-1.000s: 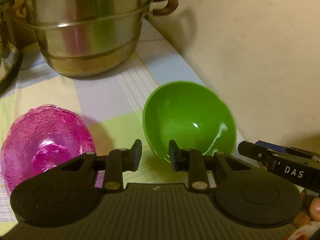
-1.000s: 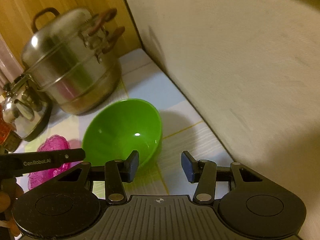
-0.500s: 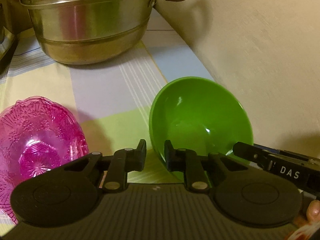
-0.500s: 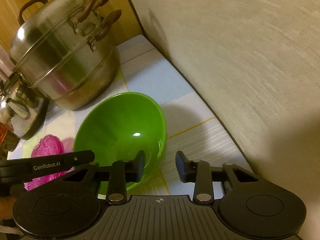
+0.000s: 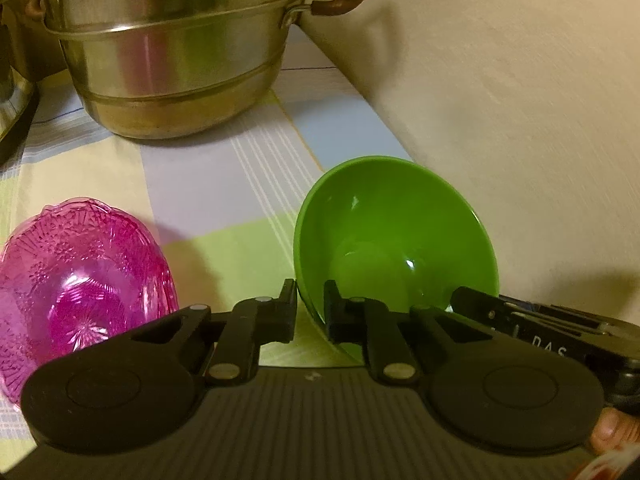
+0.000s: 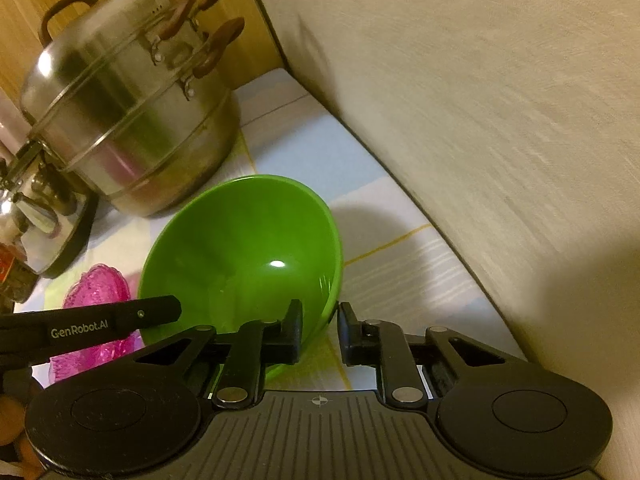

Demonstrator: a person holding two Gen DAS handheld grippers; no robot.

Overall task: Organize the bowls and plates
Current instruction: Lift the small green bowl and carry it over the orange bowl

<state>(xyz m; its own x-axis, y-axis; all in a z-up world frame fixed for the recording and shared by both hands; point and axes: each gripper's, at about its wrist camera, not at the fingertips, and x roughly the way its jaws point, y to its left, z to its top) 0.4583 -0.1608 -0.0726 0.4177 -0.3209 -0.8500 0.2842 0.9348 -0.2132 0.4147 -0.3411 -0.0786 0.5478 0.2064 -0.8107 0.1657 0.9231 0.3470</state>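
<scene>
A green bowl (image 5: 392,240) (image 6: 240,248) sits on the checked tablecloth (image 5: 224,184) close to the wall. My left gripper (image 5: 310,304) is shut on its near-left rim, one finger outside and one inside. At the bowl's near-right rim my right gripper (image 6: 320,328) has its jaws closing; the rim is between them, with a thin gap still showing at the outer pad. A pink patterned glass bowl (image 5: 80,280) (image 6: 96,292) lies to the left of the green one, untouched.
A tall steel steamer pot (image 5: 172,60) (image 6: 128,120) with brown handles stands behind the bowls. A steel kettle (image 6: 32,224) is at the far left. The beige wall (image 5: 500,100) runs along the cloth's right edge, just beside the green bowl.
Both grippers' jaws have drawn in around the green bowl's rim. The left ones now clamp it; the right ones have narrowed from wide apart to nearly touching it.
</scene>
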